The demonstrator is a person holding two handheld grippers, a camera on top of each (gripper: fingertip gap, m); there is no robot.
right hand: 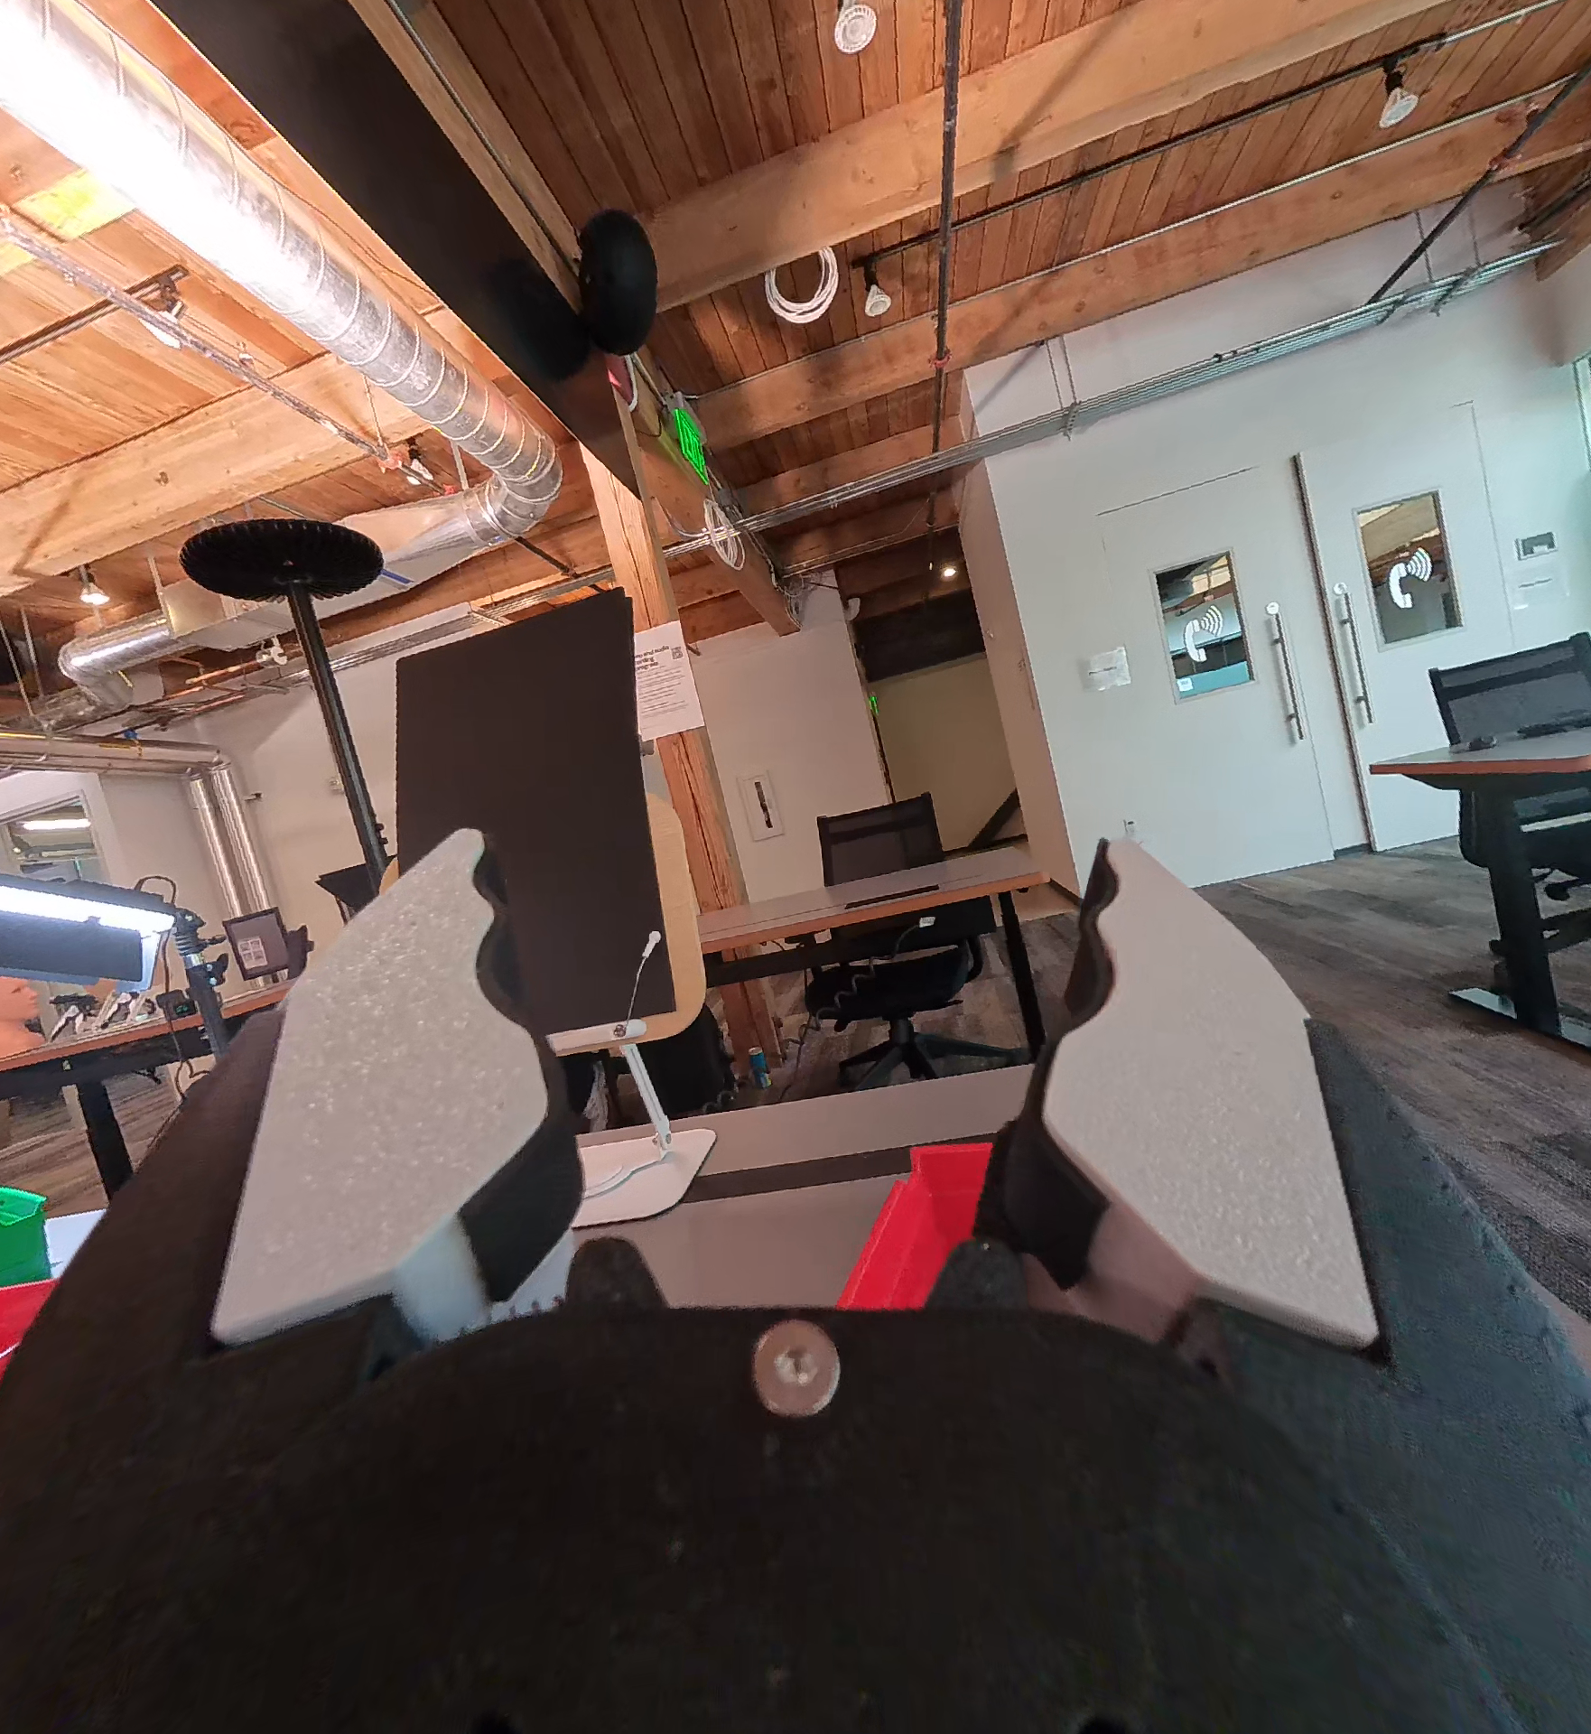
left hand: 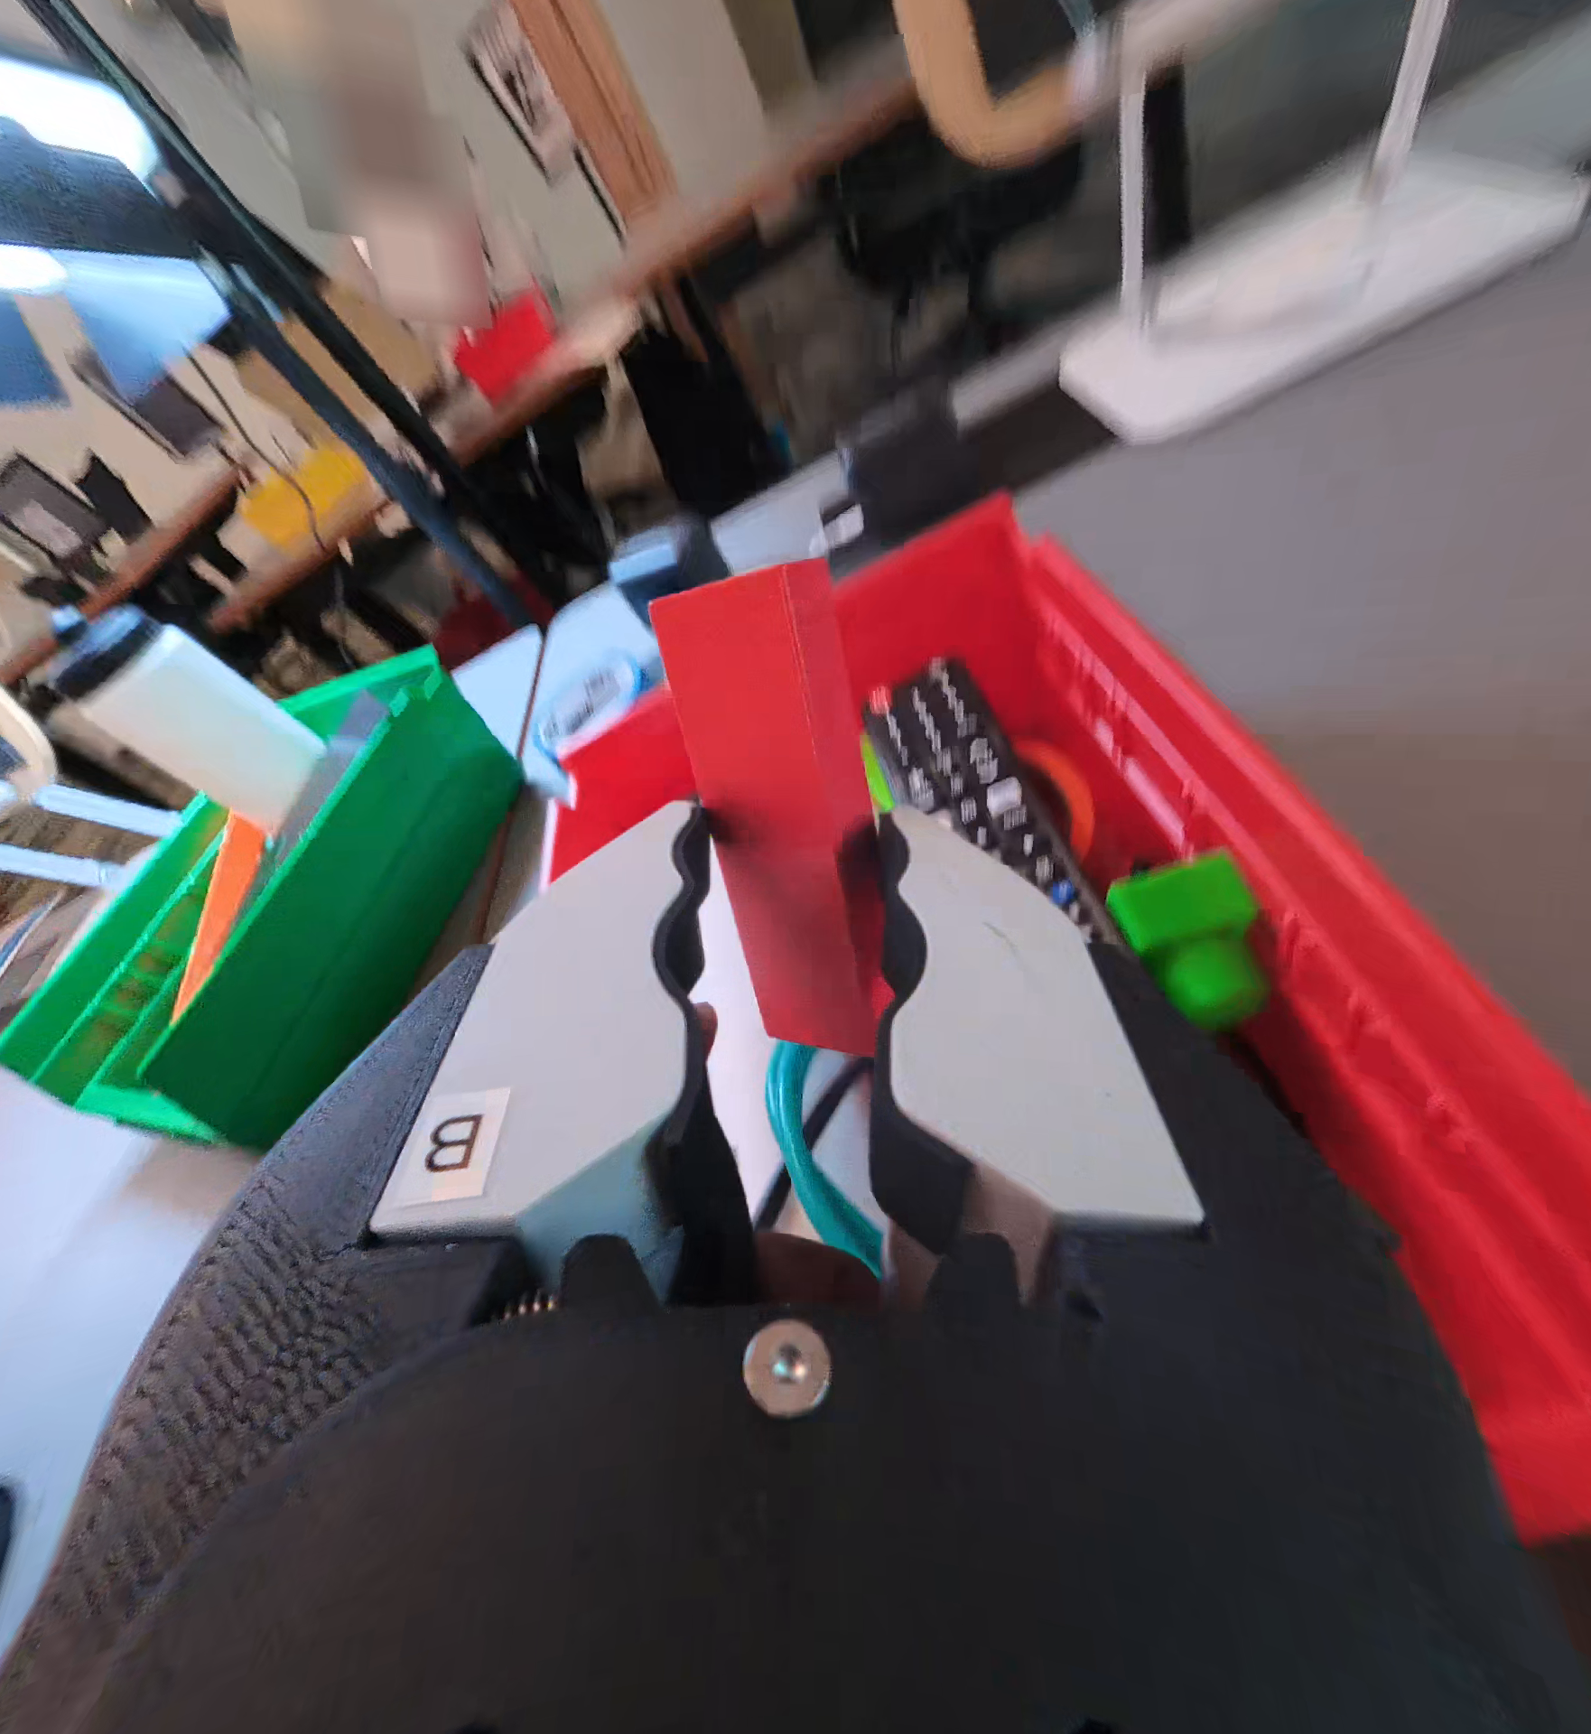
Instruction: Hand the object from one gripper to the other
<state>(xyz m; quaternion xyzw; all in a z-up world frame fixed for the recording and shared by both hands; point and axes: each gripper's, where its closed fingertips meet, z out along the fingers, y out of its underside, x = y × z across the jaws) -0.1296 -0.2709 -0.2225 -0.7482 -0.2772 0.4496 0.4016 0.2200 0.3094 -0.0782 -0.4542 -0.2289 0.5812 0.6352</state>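
The left hand-held gripper (left hand: pixel 787 835) is clamped on a red block (left hand: pixel 764 798), holding it above the red bin (left hand: pixel 1289 891), beside the remote (left hand: pixel 970 760) and green plug (left hand: pixel 1190 934) inside. The right hand-held gripper (right hand: pixel 787 877) is spread apart, empty, above that bin (right hand: pixel 923 1220).

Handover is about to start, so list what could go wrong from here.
1. The left gripper pinches the red block only with its tips, near the block's lower half; a bump could twist it loose.
2. A dropped block would likely land in the red bin, among the green peg and black board.
3. The right gripper, jaws open, faces the room; the block is out of its view.
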